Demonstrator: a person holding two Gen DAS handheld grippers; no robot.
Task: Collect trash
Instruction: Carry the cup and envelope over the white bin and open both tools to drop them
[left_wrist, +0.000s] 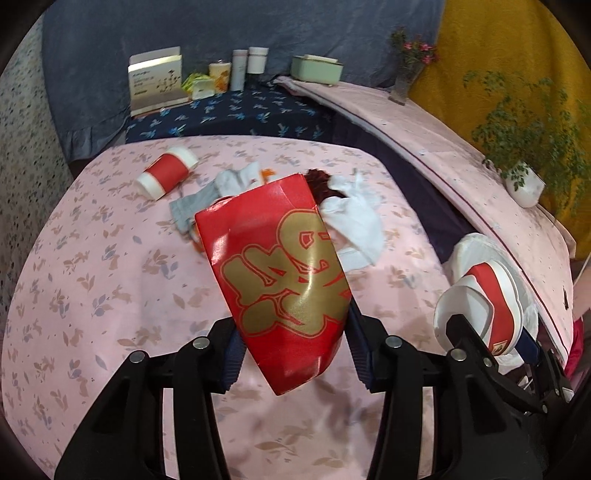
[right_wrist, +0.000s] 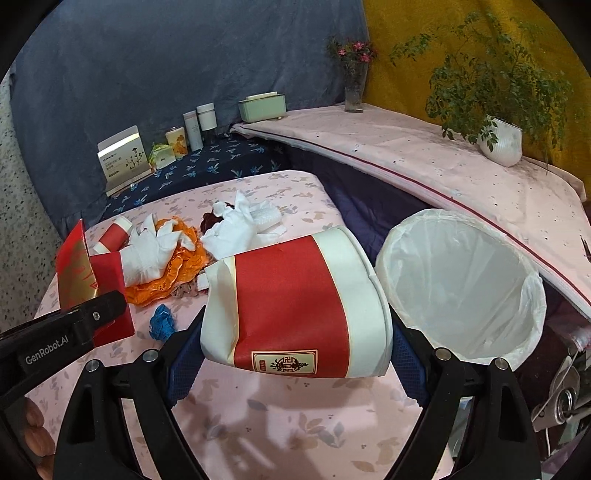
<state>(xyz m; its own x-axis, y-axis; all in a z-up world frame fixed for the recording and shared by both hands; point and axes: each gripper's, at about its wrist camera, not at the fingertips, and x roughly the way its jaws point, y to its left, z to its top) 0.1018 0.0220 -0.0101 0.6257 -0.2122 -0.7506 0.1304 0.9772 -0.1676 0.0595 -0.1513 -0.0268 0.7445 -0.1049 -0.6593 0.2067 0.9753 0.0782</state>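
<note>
My left gripper (left_wrist: 293, 347) is shut on a red and gold paper packet (left_wrist: 280, 273), held above the pink tablecloth (left_wrist: 110, 295); the packet also shows in the right wrist view (right_wrist: 79, 273). My right gripper (right_wrist: 295, 350) is shut on a crushed red and white paper cup (right_wrist: 295, 302), held just left of the white-lined trash bin (right_wrist: 461, 280). That cup (left_wrist: 487, 299) and the bin (left_wrist: 480, 247) show at the right of the left wrist view. Another red and white cup (left_wrist: 166, 171) lies on the table. White tissues (right_wrist: 236, 225), an orange wrapper (right_wrist: 173, 273) and a blue scrap (right_wrist: 161, 321) lie in a pile.
A navy cloth shelf at the back holds a box (left_wrist: 155, 79), bottles (left_wrist: 247, 66) and a green tissue box (left_wrist: 316, 68). A pink ledge (right_wrist: 443, 177) on the right carries a flower vase (right_wrist: 354, 85) and a potted plant (right_wrist: 498, 140).
</note>
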